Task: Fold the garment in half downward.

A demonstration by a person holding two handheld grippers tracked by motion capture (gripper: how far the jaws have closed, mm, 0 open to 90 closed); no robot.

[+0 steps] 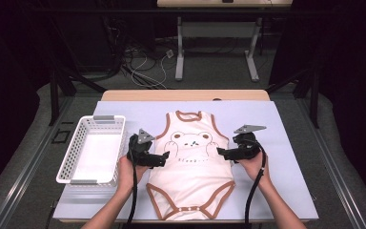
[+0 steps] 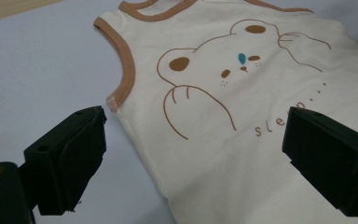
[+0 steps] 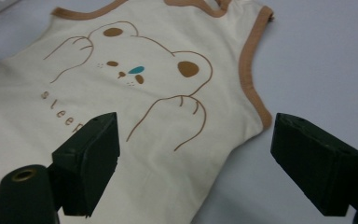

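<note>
So we've got a cream sleeveless baby bodysuit with brown trim and a bear print [image 1: 190, 162] lying flat in the middle of the pale blue table cover [image 1: 286, 143]. Our left gripper [image 1: 164, 157] sits at its left edge, the right gripper [image 1: 220, 153] at its right edge, both with jaws wide, gripping nothing. A white plastic basket [image 1: 94, 149] sits off left.

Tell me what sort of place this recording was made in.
Probably a lab or recording studio: black curtains around the table, loose cables on the floor, and a second desk behind.
</note>
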